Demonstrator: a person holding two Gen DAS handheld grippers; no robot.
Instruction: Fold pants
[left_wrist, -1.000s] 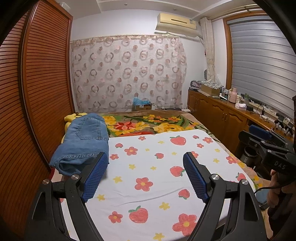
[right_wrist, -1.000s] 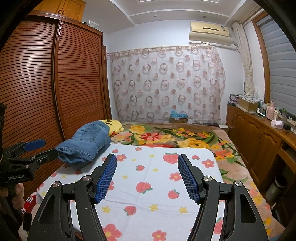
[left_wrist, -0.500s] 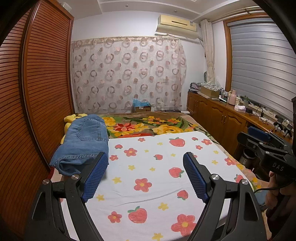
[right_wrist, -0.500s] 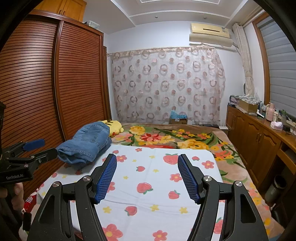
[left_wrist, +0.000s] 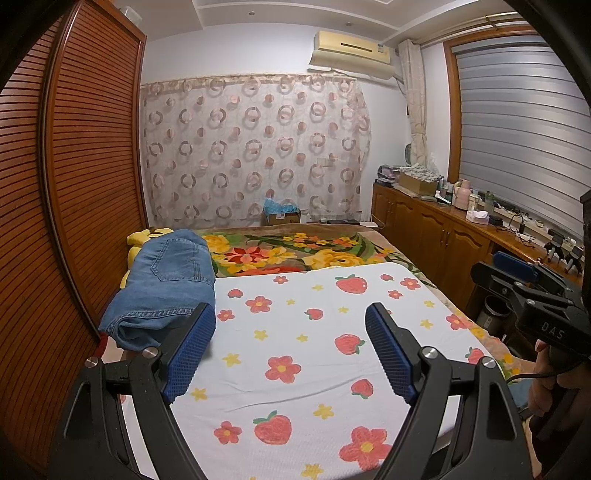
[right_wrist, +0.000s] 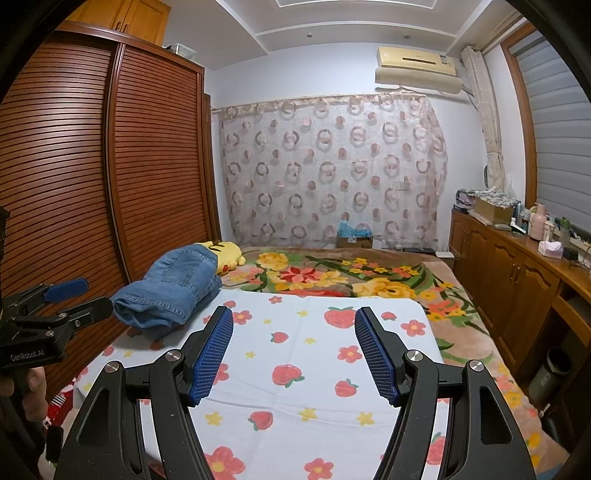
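Blue denim pants (left_wrist: 162, 288) lie folded in a thick bundle at the far left edge of the bed, beside the wardrobe; they also show in the right wrist view (right_wrist: 173, 288). My left gripper (left_wrist: 290, 347) is open and empty, held above the near part of the white strawberry sheet (left_wrist: 314, 350), with its left finger just right of the pants. My right gripper (right_wrist: 293, 350) is open and empty above the same sheet (right_wrist: 314, 354), right of the pants. Each gripper shows at the edge of the other's view.
A brown slatted wardrobe (left_wrist: 55, 221) runs along the left of the bed. A yellow plush toy (right_wrist: 225, 254) lies behind the pants. A floral blanket (right_wrist: 351, 277) covers the far bed. A wooden cabinet (right_wrist: 517, 280) with clutter lines the right wall.
Both views have shifted only slightly; the pants stay put and both grippers remain open and empty.
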